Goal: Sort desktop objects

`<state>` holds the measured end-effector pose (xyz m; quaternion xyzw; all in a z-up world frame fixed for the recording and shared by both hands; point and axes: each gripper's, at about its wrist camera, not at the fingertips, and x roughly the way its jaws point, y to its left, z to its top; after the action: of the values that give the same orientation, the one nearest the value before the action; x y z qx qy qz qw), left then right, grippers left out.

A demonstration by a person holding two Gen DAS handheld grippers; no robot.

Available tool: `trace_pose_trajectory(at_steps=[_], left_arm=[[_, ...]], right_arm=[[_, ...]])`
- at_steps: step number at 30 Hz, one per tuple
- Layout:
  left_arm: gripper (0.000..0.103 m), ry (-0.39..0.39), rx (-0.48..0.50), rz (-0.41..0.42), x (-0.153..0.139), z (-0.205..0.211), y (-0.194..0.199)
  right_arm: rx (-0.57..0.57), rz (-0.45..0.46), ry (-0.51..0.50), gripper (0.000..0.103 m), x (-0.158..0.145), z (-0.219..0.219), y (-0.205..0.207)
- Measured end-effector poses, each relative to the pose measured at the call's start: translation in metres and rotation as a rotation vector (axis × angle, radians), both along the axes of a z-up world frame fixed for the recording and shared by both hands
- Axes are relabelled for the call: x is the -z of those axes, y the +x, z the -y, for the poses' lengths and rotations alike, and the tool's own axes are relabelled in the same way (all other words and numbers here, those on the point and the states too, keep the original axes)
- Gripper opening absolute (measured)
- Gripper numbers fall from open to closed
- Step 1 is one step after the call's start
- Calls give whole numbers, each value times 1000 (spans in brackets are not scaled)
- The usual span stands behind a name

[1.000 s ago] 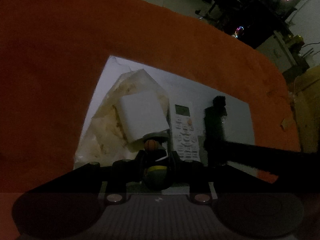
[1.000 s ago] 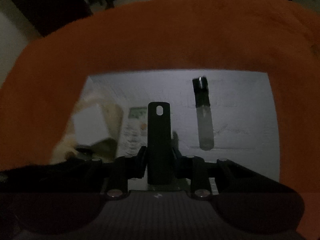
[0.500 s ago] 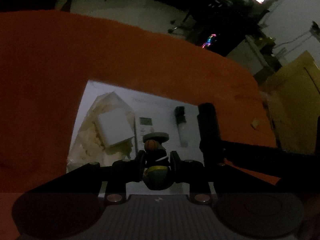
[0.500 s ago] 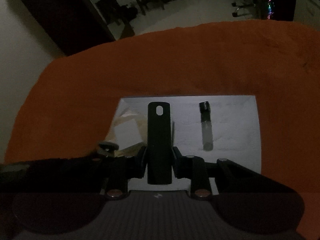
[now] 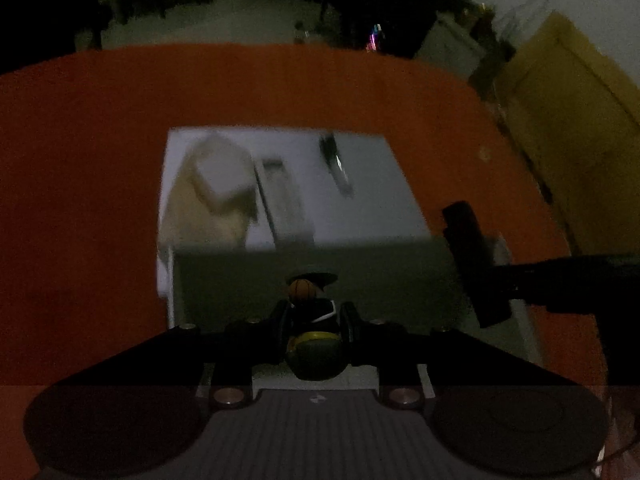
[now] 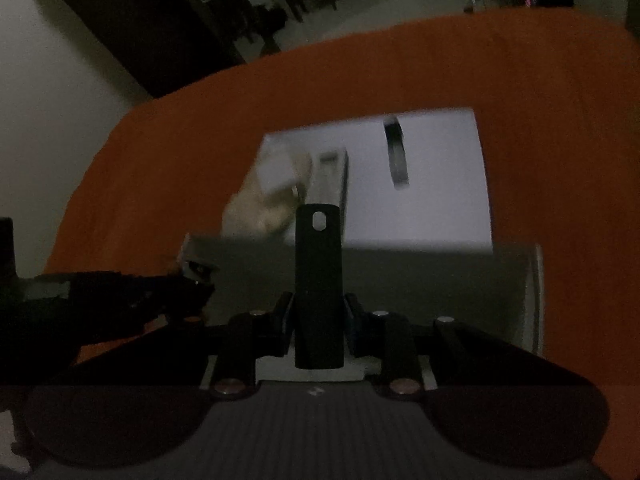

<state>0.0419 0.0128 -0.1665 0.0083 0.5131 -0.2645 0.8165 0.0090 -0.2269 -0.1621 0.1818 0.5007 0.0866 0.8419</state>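
Your left claw (image 5: pixel 314 322) is clamped on a small toy figure (image 5: pixel 311 312) with an orange basketball head, held above the near edge of the white sheet (image 5: pixel 372 184). Your right claw (image 6: pixel 319 320) is clamped on a black stick-shaped object (image 6: pixel 318 276), upright between its fingers, over the same near edge. On the sheet beyond lie a white box on a crinkled bag (image 5: pixel 218 184), a remote (image 5: pixel 280 196) just beside it, and a dark-capped tube (image 5: pixel 336 164) apart to the right. The orange tabletop (image 5: pixel 80 160) surrounds all. Judging by this, three items look placed; your two held ones are left to set down.
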Motion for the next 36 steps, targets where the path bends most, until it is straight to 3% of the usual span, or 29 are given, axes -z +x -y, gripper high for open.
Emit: trace_pose_trajectory(at_steps=[4,13,20,29,34,36], left_arm=[[22,42,14,29,14,4,-26],[22,145,61,-58,58,9,-41],[22,205,50,-99,86,14,-39],[22,228,52,-157,103,13,-36],[22,262,58,-178,109,16,-34],[22,275,60,-173,111,16,-34]], right_arm=[[-8,-68,4,28,23,1,-21],[-22,-189,-53,28,79,4,-43],[-1,-263,-98,28,112,8,-35],[-21,-310,-158,28,127,1,-27],[-52,-375,-278,28,131,-13,-30],[-68,-361,-333,29,129,-20,-28]])
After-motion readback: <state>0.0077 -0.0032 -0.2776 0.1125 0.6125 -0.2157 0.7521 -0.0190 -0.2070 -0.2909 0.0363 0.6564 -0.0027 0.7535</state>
